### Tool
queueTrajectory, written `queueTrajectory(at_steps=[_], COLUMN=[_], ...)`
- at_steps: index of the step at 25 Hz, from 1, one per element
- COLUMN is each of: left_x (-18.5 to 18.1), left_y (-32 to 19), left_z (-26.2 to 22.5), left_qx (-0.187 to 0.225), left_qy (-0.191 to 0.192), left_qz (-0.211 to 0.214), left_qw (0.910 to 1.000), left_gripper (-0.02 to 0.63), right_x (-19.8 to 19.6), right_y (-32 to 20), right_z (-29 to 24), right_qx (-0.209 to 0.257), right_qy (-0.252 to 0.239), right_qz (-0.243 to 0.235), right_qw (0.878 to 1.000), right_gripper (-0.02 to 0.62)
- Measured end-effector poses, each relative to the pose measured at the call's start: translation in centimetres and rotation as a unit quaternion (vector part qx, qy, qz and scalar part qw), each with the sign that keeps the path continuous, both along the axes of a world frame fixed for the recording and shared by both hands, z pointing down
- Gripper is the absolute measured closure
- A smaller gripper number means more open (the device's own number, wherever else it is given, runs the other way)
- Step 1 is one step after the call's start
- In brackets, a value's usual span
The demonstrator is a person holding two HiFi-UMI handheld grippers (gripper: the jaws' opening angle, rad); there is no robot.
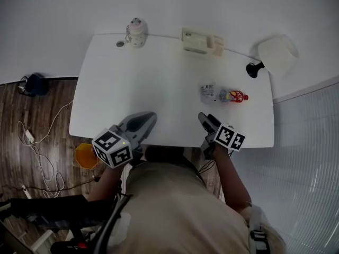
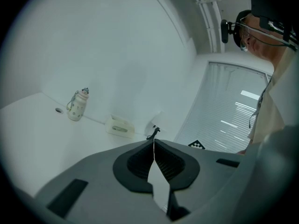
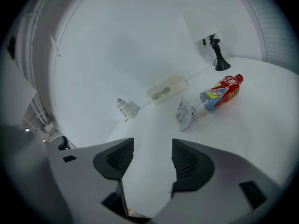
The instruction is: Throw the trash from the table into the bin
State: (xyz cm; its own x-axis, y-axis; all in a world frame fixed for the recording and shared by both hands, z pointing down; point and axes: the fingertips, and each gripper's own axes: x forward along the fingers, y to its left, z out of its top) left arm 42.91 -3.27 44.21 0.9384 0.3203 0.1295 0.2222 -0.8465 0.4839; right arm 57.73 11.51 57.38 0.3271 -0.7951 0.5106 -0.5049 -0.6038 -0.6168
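A plastic bottle with a red label (image 1: 233, 96) (image 3: 221, 93) lies on its side on the white table (image 1: 159, 83), right of centre. A small crumpled white wrapper (image 1: 208, 92) (image 3: 184, 112) lies just left of it, touching its neck end. My right gripper (image 1: 205, 121) (image 3: 152, 157) hovers near the table's front edge, a short way in front of both; its jaws stand open with only bare table between them. My left gripper (image 1: 145, 121) (image 2: 153, 146) is at the front edge, further left, jaws shut and empty. An orange bin (image 1: 86, 155) stands on the floor below the table's front left corner.
At the table's back edge stand a small white flask (image 1: 137, 32) (image 2: 77, 105), a white box (image 1: 195, 41) (image 3: 166, 90) and a desk lamp with a black base (image 1: 275, 54) (image 3: 216, 50). Cables (image 1: 37, 147) trail over the wooden floor at left.
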Motion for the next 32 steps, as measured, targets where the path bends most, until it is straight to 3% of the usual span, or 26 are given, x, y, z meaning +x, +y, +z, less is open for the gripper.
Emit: queueTrajectory(at_steps=[7, 13, 18, 25, 32], left_x=[0.7, 2.4, 2.3, 1.4, 0.4], left_y=[0.0, 0.0, -0.7, -0.6, -1.4], left_z=[0.6, -0.1, 0.3, 0.6, 0.6], left_qx=[0.005, 0.011, 0.010, 0.014, 0.002], left_qy=[-0.022, -0.038, -0.051, -0.056, -0.055], left_qz=[-0.003, -0.002, -0.022, -0.051, -0.070], left_qw=[0.9997, 0.9992, 0.9984, 0.9970, 0.9960], left_gripper=[0.592, 0.592, 0.592, 0.592, 0.592], right_x=[6.2, 9.0, 9.8, 10.4, 8.8], right_y=[-0.4, -1.6, -2.0, -1.8, -3.4], right_z=[3.9, 4.7, 5.6, 6.7, 5.3], right_qx=[-0.010, -0.017, -0.005, -0.008, 0.018], right_qy=[-0.021, -0.019, -0.033, -0.036, -0.037], right_qz=[0.081, 0.116, 0.125, 0.116, 0.068], right_qw=[0.996, 0.993, 0.992, 0.993, 0.997], right_gripper=[0.354, 0.356, 0.362, 0.548, 0.578])
